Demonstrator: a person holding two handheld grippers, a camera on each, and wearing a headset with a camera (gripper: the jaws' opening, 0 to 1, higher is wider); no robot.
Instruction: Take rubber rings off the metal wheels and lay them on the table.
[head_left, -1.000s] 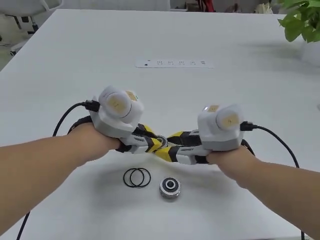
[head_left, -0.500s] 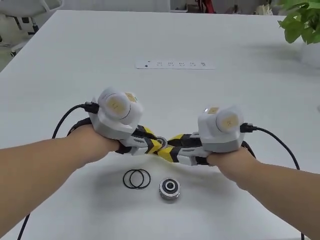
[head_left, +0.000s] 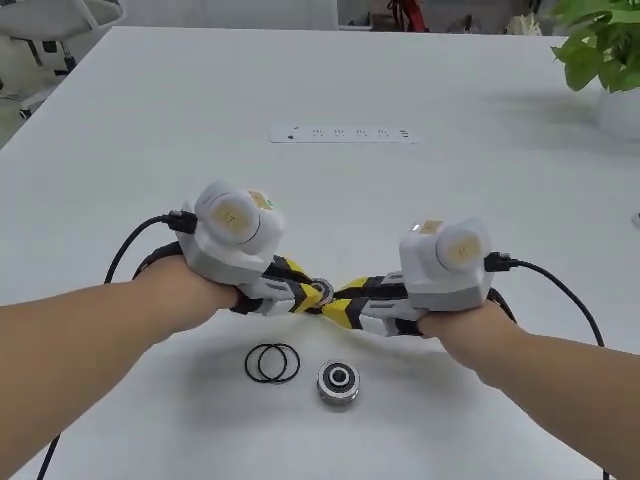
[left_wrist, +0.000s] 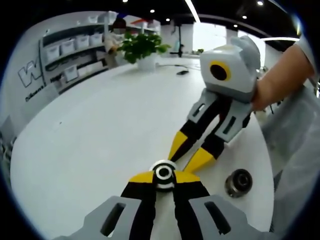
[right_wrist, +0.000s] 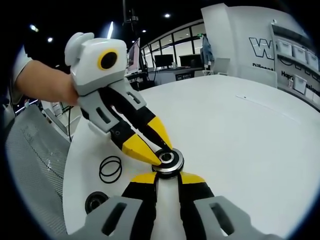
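Broad bare table (head_left: 480, 130) ahead up to a power strip (head_left: 345, 133); loose rings (head_left: 272, 362) and a wheel (head_left: 338, 381) on the near side.

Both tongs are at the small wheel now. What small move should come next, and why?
Probably draw the left tongs slowly away from the right tongs, to peel a ring off. Both pinch the metal wheel above the table, and two rubber rings already lie below.
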